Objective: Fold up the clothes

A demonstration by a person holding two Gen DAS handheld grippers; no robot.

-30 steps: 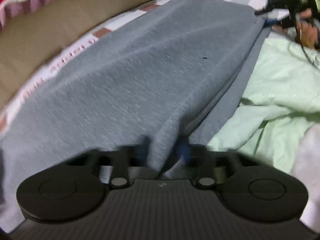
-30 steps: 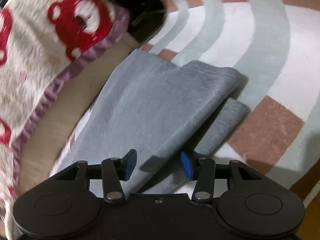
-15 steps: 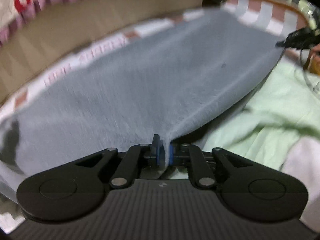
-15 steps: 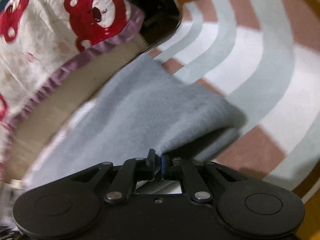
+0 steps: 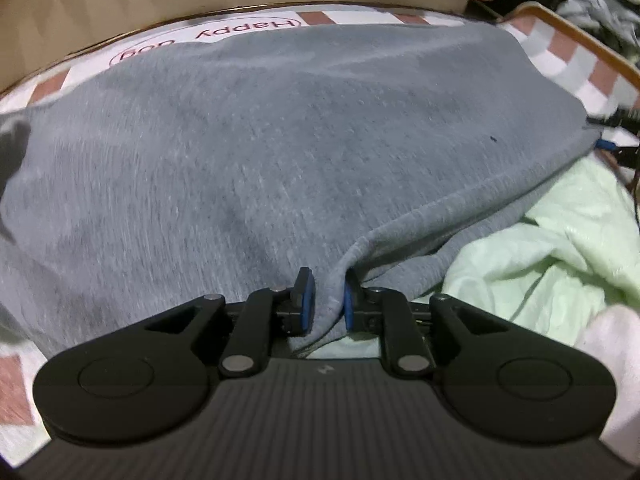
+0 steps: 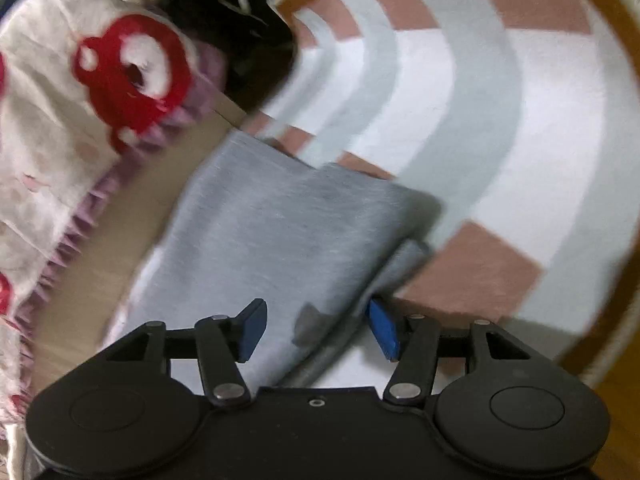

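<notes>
A: We see a round patterned rug point(image 6: 460, 128) in pink, white and pale grey bands, with the folded grey garment point(image 5: 280, 152) lying across it, beside a pale green garment point(image 5: 560, 248).

B: Our left gripper point(image 5: 325, 305) pinches a bunched edge of that grey cloth between its blue pads.

A: Our right gripper point(image 6: 320, 330) stands spread wide, its pads either side of the garment's corner, gripping nothing.
</notes>
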